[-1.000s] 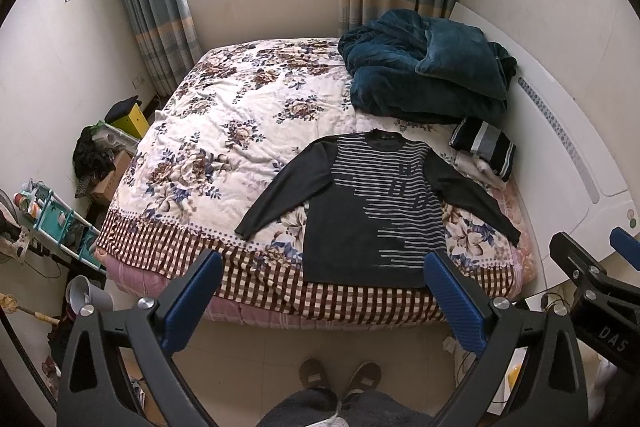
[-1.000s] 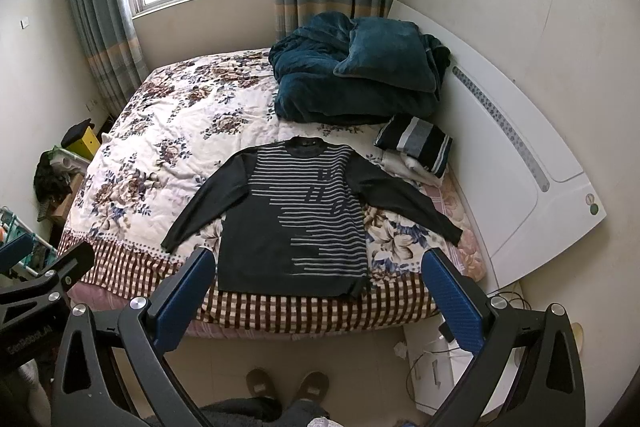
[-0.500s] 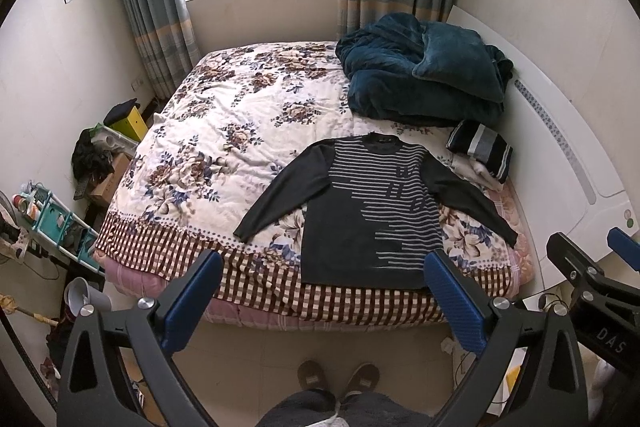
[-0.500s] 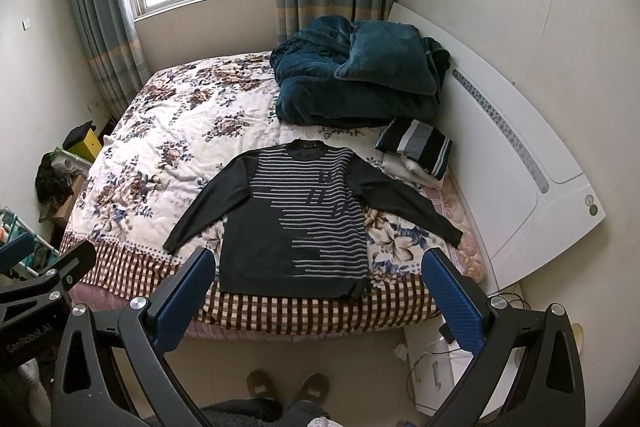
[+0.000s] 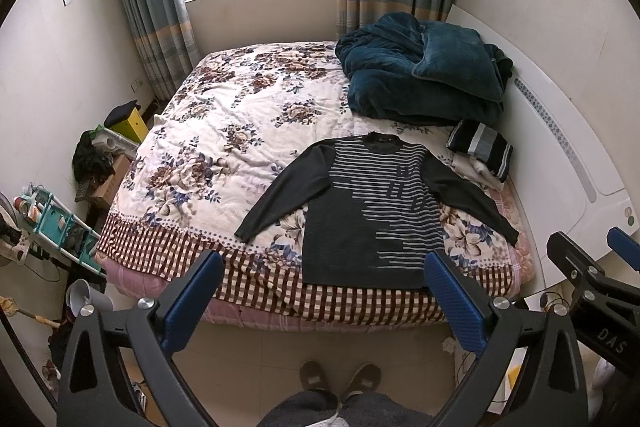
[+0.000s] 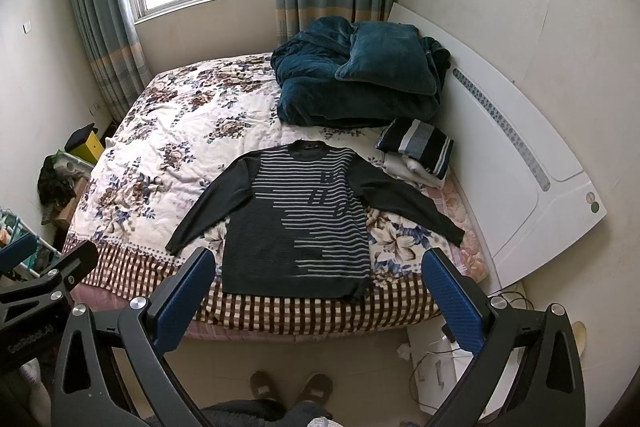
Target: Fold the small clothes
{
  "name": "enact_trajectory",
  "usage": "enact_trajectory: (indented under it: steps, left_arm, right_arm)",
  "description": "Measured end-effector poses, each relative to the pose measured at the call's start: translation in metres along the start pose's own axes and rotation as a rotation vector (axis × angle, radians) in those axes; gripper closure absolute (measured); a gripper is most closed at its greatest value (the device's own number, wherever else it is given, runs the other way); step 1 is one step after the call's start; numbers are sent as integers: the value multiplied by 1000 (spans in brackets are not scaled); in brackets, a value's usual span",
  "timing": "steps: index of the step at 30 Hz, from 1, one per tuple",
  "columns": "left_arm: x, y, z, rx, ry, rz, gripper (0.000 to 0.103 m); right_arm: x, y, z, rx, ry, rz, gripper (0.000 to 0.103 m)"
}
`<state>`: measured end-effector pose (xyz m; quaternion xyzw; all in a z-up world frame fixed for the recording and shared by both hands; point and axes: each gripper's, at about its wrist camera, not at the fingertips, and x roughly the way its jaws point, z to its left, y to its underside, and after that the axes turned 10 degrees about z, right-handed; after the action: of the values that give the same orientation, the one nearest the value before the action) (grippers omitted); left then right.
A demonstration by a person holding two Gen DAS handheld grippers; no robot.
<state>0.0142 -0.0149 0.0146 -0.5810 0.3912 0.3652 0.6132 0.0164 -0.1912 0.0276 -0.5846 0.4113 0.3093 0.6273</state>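
Dark striped sweater [image 5: 372, 215] lies flat, front up, on bed [image 5: 224, 131] near foot edge, sleeves spread out to both sides; hem just at checked border, within reach of person standing at bed foot, likely laid out ready for folding.

Left tongs [image 5: 324, 299] apart, empty, held high, well clear of sweater. Right tongs [image 6: 316, 297] also apart, empty. Folded striped garment [image 6: 416, 143] sits beside headboard, judged already finished. No fold made yet.
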Motion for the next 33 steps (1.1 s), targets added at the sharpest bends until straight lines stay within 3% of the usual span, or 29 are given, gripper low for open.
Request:
enact_trajectory:
  steps: [8, 15, 19, 26, 33]
  left_arm:
    - [7, -8, -2, 9, -15, -21, 0]
    - [60, -39, 3, 21, -23, -56, 0]
    - [103, -58, -4, 61, -12, -31, 0]
    - [182, -91, -25, 101, -32, 24, 0]
    - [277, -125, -59, 88, -133, 119, 0]
  right_arm:
    - [-6, -12, 9, 13, -4, 4, 0]
    - [32, -27, 3, 122, 41, 17, 0]
    - [82, -32, -16, 195, 35, 28, 0]
    - [175, -46, -54, 333, 141, 78, 0]
    - [304, -69, -141, 515, 129, 160, 0]
